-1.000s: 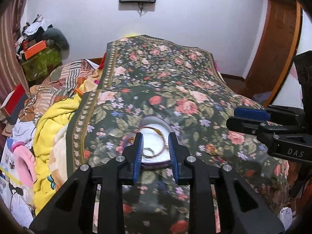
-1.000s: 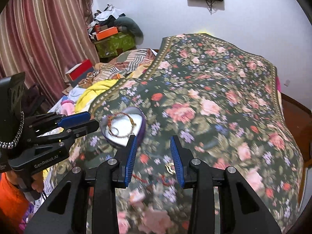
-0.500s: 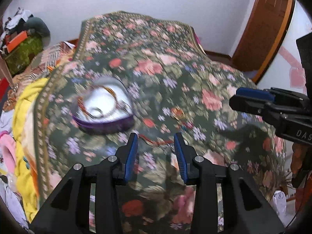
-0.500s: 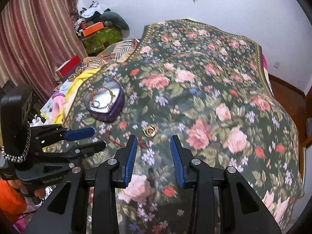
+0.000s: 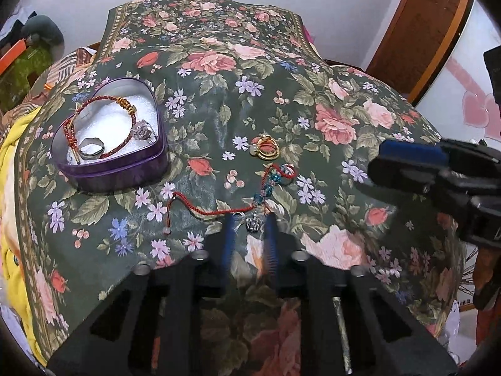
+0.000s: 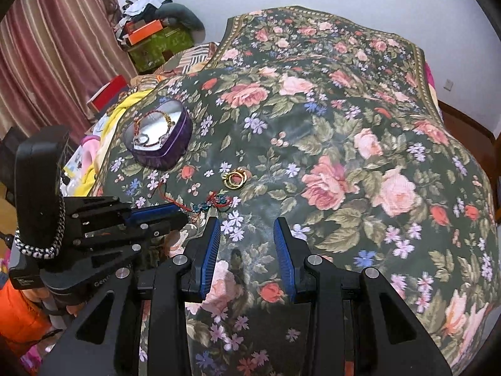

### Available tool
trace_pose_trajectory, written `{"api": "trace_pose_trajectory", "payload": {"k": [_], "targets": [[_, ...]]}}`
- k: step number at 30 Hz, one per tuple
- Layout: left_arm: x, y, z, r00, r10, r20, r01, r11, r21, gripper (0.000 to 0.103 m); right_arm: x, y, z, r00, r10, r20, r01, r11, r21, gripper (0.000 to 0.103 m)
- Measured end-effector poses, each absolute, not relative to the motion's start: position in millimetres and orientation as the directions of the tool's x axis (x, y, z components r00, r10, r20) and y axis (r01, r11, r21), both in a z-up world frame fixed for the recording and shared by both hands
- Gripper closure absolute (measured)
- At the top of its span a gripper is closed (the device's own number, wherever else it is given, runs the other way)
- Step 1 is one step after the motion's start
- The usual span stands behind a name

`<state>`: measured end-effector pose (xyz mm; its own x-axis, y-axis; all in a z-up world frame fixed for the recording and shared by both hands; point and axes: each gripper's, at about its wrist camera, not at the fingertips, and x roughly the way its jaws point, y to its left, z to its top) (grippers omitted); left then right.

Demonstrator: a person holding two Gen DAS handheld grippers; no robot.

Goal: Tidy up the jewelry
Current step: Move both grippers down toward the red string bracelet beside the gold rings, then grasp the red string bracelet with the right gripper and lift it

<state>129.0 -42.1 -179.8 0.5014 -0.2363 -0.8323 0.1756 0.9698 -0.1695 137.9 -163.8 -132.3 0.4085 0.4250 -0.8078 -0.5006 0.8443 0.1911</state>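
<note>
A purple heart-shaped tin (image 5: 109,172) (image 6: 175,153) lies open on the floral bedspread, holding a red beaded bracelet and a silver ring (image 5: 90,150). To its right lie gold rings (image 5: 267,150) (image 6: 236,179). In front of them a red cord bracelet (image 5: 213,211) (image 6: 206,205) with teal beads ends in a small crown charm (image 5: 253,224). My left gripper (image 5: 250,219) (image 6: 183,217) is down at the charm, jaws closing, charm between the blurred pads with a gap showing. My right gripper (image 6: 247,222) (image 5: 374,164) hovers partly open over bare bedspread, holding nothing.
A yellow blanket (image 5: 12,188) and loose clothes spill off the bed's left side. Boxes and clutter (image 6: 150,31) stand by the striped curtain (image 6: 47,47). A wooden door (image 5: 422,31) is at the far right. The bedspread drops off to the right.
Both grippers have come down toward the bed. The left one shifted right from over the tin to the cord bracelet's charm, and its jaws have narrowed. The right jaws kept their width.
</note>
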Motion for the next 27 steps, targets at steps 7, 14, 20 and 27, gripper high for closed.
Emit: {"api": "trace_pose_trajectory", "payload": {"k": [7, 14, 20, 27], "targets": [[128.1, -32.5, -178.6, 0.512, -0.252, -0.821, 0.169, 0.967, -0.192, 0.095, 144.5, -144.7, -143.1, 0.371, 0.428, -0.824, -0.526, 0.828, 0.193, 0.071], [125.1, -14.7, -175.3, 0.536, -0.226, -0.813, 0.131, 0.974, -0.185, 0.095, 153.4, -120.3, -153.5, 0.341, 0.423, -0.839, -0.555, 0.812, 0.184, 0.071], [125.0, 1.3, -174.6, 0.549, -0.212, -0.809, 0.104, 0.977, -0.186, 0.095, 158.3, -107.6, -168.4, 0.307, 0.413, -0.858, -0.564, 0.805, 0.186, 0.065], [124.1, 3.8, -175.6, 0.553, -0.211, -0.806, 0.100, 0.977, -0.188, 0.095, 153.0, -103.2, -170.1, 0.340, 0.405, -0.849, -0.581, 0.800, 0.149, 0.061]]}}
